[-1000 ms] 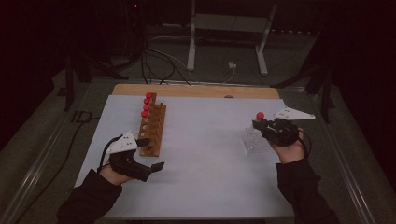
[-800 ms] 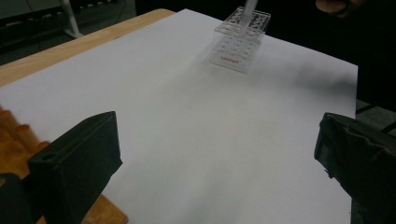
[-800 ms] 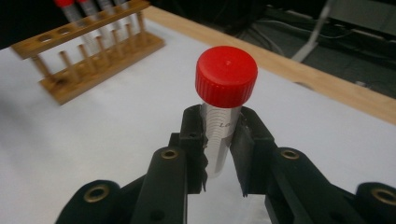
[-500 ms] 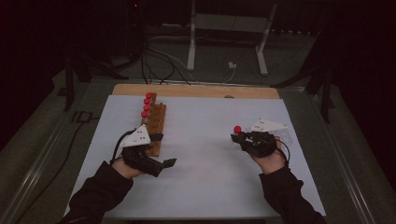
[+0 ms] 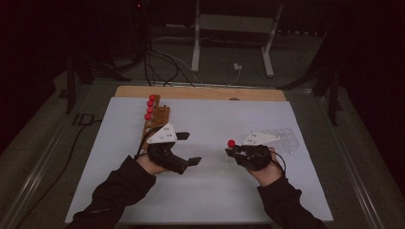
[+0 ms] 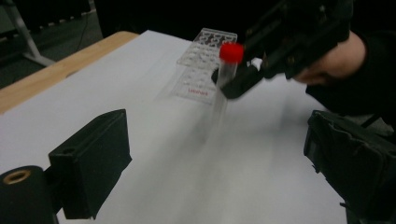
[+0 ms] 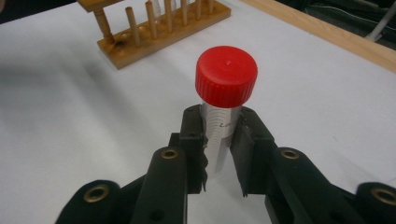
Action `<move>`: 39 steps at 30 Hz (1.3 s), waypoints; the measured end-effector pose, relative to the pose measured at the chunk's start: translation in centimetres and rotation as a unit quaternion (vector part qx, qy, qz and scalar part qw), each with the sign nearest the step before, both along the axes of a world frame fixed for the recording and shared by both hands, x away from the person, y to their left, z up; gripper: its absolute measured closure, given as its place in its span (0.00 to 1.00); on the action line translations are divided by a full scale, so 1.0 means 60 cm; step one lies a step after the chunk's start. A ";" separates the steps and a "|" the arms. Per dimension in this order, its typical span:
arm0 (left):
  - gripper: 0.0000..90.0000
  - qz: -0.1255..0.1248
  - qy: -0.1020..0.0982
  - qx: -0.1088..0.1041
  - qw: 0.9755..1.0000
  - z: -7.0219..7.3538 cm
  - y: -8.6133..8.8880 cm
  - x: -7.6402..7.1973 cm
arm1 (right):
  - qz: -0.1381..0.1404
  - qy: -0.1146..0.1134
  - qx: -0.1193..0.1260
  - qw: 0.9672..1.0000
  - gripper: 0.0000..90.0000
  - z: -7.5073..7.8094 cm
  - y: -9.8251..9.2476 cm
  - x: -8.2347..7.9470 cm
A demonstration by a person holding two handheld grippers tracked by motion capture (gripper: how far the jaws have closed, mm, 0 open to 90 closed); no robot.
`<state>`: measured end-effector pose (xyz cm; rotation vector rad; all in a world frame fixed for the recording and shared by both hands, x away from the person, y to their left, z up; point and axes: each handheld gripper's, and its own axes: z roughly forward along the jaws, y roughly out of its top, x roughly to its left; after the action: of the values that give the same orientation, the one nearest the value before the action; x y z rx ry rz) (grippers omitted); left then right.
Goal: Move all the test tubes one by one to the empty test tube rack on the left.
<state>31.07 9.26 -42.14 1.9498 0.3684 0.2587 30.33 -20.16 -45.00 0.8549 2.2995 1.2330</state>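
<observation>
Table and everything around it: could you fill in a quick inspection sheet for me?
Surface: white sheet over a wooden table.
Job's things: red-capped tube; wooden rack holding more red-capped tubes; clear plastic rack.
Clutter: nothing seen.
Grippers: right gripper shut on the tube; left gripper open, jaws just been closing, nothing between them.
Cables: several on the floor behind the table.
Surroundings: dark room, metal stand.

Right gripper (image 5: 231, 151) clamping red-capped tube (image 5: 231, 143), left gripper (image 5: 190, 149) jaws spread
</observation>
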 end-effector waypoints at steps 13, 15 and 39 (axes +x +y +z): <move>0.33 -0.026 -0.008 -0.015 1.000 -0.005 -0.067 0.016 | 0.017 0.005 0.002 1.000 0.83 -0.005 0.013 -0.011; 0.37 -0.030 -0.007 -0.014 0.999 -0.007 -0.075 0.018 | 0.019 0.007 0.002 1.000 0.83 -0.006 0.015 -0.011; 0.79 -0.040 -0.022 0.022 0.999 -0.025 -0.132 0.026 | 0.024 0.007 -0.002 1.000 0.83 -0.008 0.020 -0.014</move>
<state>32.64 1.32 -43.66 1.9942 0.2570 0.2606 29.50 -18.98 -45.46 0.8130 2.3459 1.2452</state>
